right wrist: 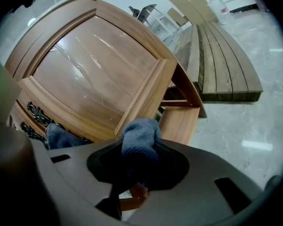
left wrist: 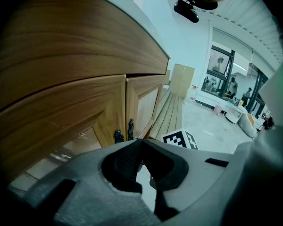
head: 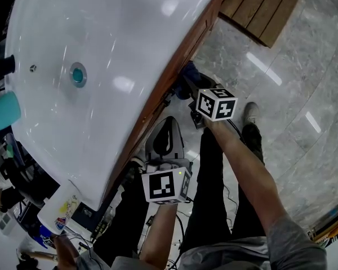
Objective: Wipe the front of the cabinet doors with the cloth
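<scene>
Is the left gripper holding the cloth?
No, the left gripper has its jaws together on nothing; the blue cloth is in the right gripper.

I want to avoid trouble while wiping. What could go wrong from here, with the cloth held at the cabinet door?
The right gripper holds the cloth only as a small bunch, so it may slip out under pressure. The door seems to stand ajar; pushing could swing it. The ornate handles, close to the loose end of the cloth, might snag it.
</scene>
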Demonstrator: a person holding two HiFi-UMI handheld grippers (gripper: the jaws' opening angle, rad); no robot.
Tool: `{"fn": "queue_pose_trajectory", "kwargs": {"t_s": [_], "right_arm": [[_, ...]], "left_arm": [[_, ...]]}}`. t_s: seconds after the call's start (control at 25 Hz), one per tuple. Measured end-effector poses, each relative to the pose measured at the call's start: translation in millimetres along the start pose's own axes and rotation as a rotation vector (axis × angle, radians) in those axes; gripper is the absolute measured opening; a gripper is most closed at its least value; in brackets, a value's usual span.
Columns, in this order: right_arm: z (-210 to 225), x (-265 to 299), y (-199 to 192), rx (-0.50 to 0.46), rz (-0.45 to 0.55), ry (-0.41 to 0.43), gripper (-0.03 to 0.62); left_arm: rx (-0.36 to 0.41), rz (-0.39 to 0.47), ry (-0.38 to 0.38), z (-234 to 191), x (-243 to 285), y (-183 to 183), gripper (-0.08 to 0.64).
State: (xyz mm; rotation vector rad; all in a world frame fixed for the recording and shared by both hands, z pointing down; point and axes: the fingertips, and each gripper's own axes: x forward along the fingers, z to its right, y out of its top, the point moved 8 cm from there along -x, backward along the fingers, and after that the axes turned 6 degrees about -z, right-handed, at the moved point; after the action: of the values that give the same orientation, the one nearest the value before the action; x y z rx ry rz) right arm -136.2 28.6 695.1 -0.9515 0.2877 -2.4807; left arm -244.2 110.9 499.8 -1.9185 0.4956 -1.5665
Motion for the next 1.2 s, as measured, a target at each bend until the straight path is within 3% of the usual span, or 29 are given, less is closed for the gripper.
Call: {"fn": "queue_pose_trajectory", "kwargs": {"t_s": [0.44, 1.2], "right_arm": [[5, -30, 13, -0.002, 0.030, 0.020, 0.117], [-67, -128, 42, -0.218, 0.125, 0.196, 0.117]], "left_arm": [[-0.001, 0.010, 0.017, 4, -4, 5, 0.009], [0.012, 0.072, 0.037, 33, -27, 37, 0.009]]}}
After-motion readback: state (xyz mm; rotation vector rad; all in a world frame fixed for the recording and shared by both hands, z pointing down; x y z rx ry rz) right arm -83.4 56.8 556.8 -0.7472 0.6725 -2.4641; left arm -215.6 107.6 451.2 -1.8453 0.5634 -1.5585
